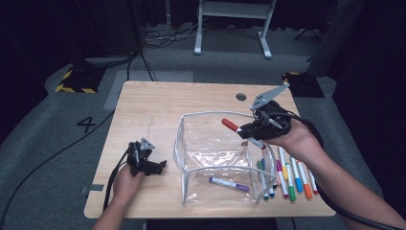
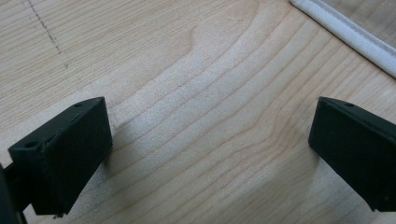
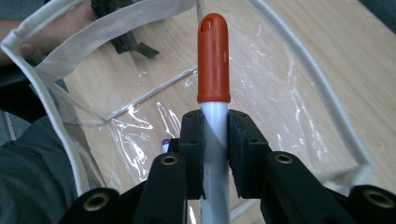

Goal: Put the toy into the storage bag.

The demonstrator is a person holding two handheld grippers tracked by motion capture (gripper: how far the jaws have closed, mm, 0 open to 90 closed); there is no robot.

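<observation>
The red-capped marker (image 3: 214, 65) sat clamped between the jaws of the right gripper (image 3: 215, 140), its white barrel pinched just below the cap and the cap standing well clear beyond the jaw tips. It looked light, stiff and smooth, so a round plastic barrel of that kind could have slid or rolled in the pads; the barrel near its middle seemed the safer place to hold, not the tapering cap. The right hand (image 1: 292, 140) held the gripper above the open clear pouch (image 1: 215, 155), the marker pointing out over the mouth, with a purple marker (image 1: 229, 183) already lying inside beyond the tips. The left gripper (image 2: 205, 154) rested low over the bare table (image 2: 187, 70) with its jaws wide apart and nothing between them, the pouch's white rim (image 2: 345, 35) off past one jaw.
</observation>
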